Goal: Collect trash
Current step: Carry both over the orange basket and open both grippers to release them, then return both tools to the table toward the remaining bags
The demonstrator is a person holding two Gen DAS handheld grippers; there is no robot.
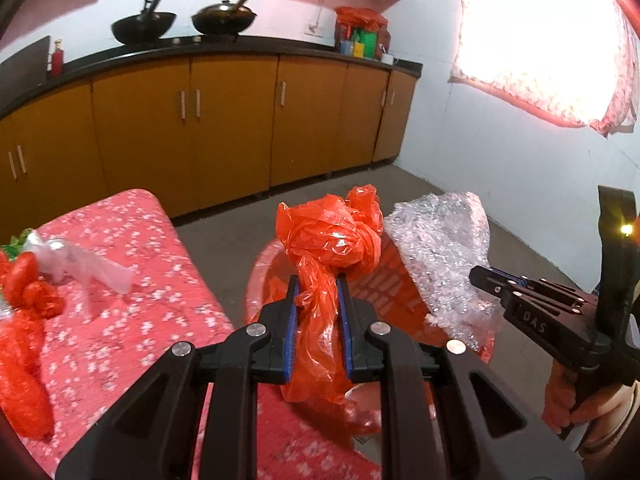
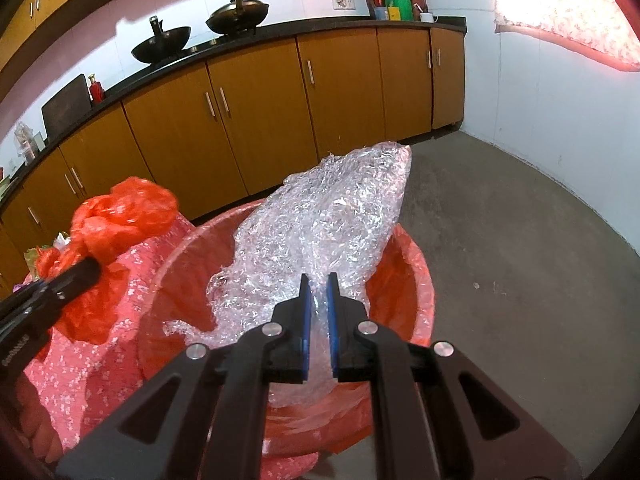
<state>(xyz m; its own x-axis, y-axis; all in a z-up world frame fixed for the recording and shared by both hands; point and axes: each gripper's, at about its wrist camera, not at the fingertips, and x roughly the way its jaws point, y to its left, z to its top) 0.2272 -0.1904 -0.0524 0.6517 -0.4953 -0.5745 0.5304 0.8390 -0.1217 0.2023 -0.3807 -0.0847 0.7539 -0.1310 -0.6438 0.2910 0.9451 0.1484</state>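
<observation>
My left gripper (image 1: 317, 282) is shut on a crumpled orange plastic bag (image 1: 332, 236) and holds it above the near rim of the red bin (image 1: 262, 264). My right gripper (image 2: 318, 282) is shut on a sheet of clear bubble wrap (image 2: 320, 220) that hangs over the red bin (image 2: 416, 280), which is lined with an orange bag. In the left wrist view the bubble wrap (image 1: 440, 248) and the right gripper (image 1: 486, 280) show at the right. In the right wrist view the orange bag (image 2: 120, 216) and the left gripper (image 2: 80, 274) show at the left.
A table with a pink flowered cloth (image 1: 128, 300) stands left of the bin and bears more orange plastic (image 1: 24, 292) and a clear scrap (image 1: 84, 268). Yellow cabinets (image 1: 224, 120) with woks on the counter line the back. Grey floor (image 2: 520, 260) lies to the right.
</observation>
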